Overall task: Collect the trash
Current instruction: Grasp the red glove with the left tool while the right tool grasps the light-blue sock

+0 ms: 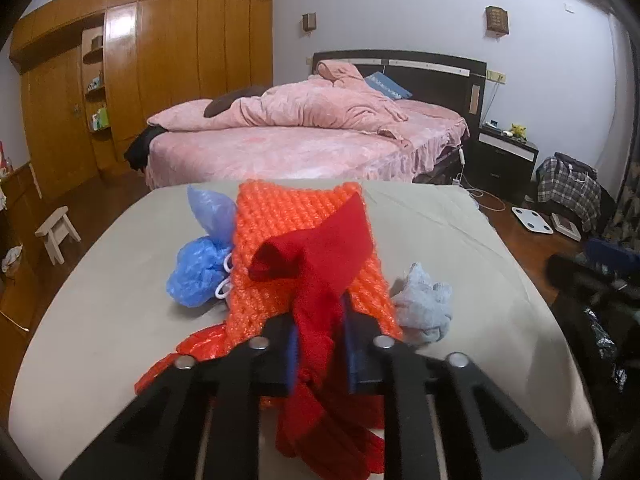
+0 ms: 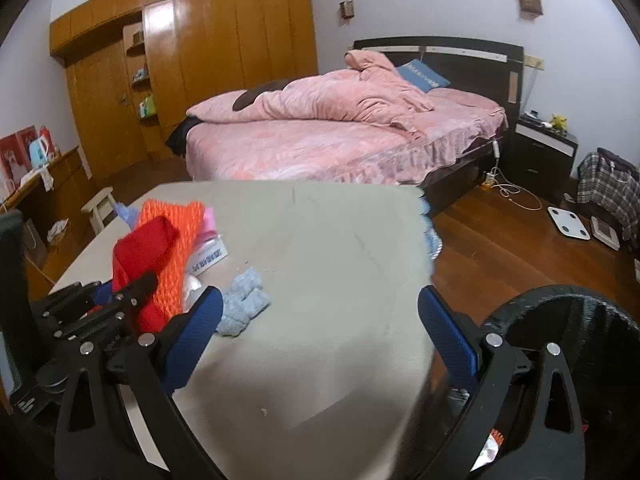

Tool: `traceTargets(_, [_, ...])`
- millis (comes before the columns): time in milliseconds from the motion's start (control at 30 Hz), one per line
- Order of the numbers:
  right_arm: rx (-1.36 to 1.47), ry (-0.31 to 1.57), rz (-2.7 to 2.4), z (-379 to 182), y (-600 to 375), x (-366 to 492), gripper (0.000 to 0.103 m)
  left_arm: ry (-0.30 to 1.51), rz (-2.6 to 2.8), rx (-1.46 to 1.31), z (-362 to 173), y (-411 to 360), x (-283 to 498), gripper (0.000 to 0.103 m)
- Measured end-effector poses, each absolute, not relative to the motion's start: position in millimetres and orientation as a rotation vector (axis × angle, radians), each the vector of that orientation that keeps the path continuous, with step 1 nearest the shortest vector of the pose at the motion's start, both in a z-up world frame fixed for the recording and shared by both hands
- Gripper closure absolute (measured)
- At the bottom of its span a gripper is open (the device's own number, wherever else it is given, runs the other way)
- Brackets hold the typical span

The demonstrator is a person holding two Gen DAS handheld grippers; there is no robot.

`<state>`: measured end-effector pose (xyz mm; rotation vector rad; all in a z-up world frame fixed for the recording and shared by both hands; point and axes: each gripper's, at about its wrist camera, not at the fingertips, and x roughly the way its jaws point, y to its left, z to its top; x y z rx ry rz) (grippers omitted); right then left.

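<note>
My left gripper point(image 1: 320, 332) is shut on a red plastic bag point(image 1: 316, 268) and holds it over the grey table point(image 1: 100, 312). Behind it lies an orange bubble-wrap bag point(image 1: 272, 216), with a crumpled blue plastic bag point(image 1: 196, 272) to its left and a pale blue crumpled piece point(image 1: 424, 304) to its right. In the right wrist view, the red bag point(image 2: 140, 252) and the left gripper point(image 2: 120, 300) are at the left, and the pale blue piece point(image 2: 244, 304) lies beside them. My right gripper point(image 2: 320, 320) is open and empty above the table point(image 2: 320, 240).
A black bin point(image 2: 568, 320) stands at the table's right edge. A white printed packet point(image 2: 208, 258) lies under the orange bag. A pink bed point(image 1: 304, 136), a wooden wardrobe point(image 1: 160, 60), a small stool point(image 1: 56, 232) and a white floor scale point(image 2: 568, 222) are beyond the table.
</note>
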<state>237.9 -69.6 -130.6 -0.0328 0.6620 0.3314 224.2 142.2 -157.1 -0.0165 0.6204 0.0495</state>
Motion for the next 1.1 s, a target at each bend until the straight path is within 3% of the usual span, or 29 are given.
traceTargets(333, [-0.059,0.710,0.394,-150.9,-32.4,249.9,0.009,0.587,0.034,-0.052,-144.5,155.7,210.4,0.094])
traceTargets(533, [-0.068,0.742,0.428,-159.4,-11.9,258.6,0.019,0.595,0.055,-0.051,-146.2,166.5,212.9,0.094])
traceTargets(767, [-0.074,0.779,0.468,-166.8,6.7,265.5,0.021,0.600,0.059,-0.058,-150.2,173.8,215.6,0.094])
traceTargets(867, [-0.084,0.810,0.499,-170.6,13.5,270.9,0.034,0.599,0.057,-0.062,-150.7,174.4,215.9,0.094])
traceTargets(933, [-0.080,0.832,0.543,-172.4,17.3,271.7,0.053,0.599,0.056,-0.065,-151.1,175.0,215.9,0.094])
traceTargets(1100, [-0.073,0.812,0.559,-162.9,11.9,262.3,0.062,0.597,0.050,-0.065,-150.3,173.1,215.4,0.094])
